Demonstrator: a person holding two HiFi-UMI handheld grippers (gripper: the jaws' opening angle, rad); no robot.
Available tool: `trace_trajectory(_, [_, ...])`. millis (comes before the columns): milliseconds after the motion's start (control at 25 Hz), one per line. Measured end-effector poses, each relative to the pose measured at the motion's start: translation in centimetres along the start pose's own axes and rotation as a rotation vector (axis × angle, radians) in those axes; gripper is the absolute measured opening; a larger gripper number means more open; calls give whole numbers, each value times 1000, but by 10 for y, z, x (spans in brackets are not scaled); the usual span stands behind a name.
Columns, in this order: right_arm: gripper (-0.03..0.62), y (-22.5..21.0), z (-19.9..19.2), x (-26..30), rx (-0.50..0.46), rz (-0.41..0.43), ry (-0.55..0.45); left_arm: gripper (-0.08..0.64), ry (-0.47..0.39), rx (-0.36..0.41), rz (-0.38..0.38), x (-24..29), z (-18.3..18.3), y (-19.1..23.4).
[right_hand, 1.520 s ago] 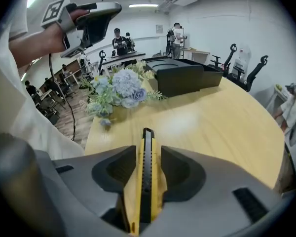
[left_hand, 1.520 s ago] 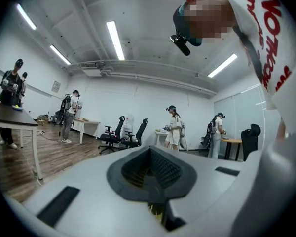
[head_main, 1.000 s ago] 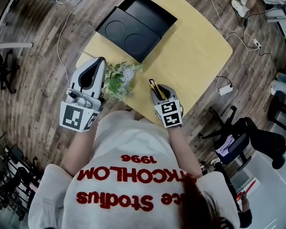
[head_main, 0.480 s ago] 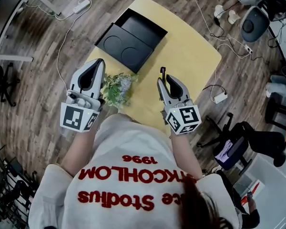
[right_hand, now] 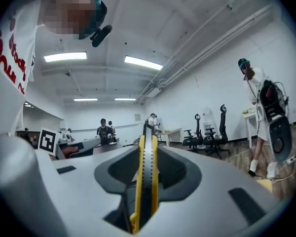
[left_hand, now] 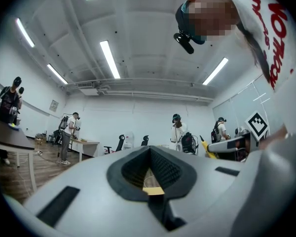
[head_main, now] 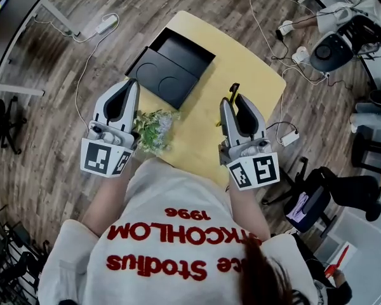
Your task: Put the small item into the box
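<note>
Over the table (head_main: 254,68), right tongs (head_main: 233,100) pinch the yellow utility knife (right_hand: 144,167) — left tongs (head_main: 134,84) pressed together.

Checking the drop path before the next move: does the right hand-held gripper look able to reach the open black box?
Probably yes. The right hand-held gripper, shut on the yellow utility knife, has only bare table between it and the black box; the flowers lie off to the left.

The head view looks steeply down onto the round-cornered pale yellow table (head_main: 241,75). Both gripper views sit close behind their jaws, tilted up toward the white ceiling (left_hand: 153,28). All three views share the white red-lettered shirt (head_main: 171,234).
</note>
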State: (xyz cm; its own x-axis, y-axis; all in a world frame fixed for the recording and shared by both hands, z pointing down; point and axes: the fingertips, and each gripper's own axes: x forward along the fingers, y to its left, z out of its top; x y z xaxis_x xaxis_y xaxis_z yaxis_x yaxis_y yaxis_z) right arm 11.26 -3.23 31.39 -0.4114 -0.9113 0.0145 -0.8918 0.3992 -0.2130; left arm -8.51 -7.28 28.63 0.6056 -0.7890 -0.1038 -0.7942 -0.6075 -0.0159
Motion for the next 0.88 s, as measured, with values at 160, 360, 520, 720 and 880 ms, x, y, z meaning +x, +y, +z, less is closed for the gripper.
trace_trajectory(160, [115,-8,11,4,-4,1,-11,6,-7,1,4,8,3,4])
trace_trajectory(360, [114,-16,2,21,-28,20,31,6,1,-1,14,17,-7,11])
trace_trajectory(520, [115,-23,-7,46,-36,41,61,6,8,-6,20,26,-16,18])
trace_trajectory(720, [115,-32,-26,87,-49,65,102,6,21,-16,37,37,-29,34])
trace_trajectory(880, [115,-44,-47,119,-46,76,139,6,35,-20,44,44,-41,42])
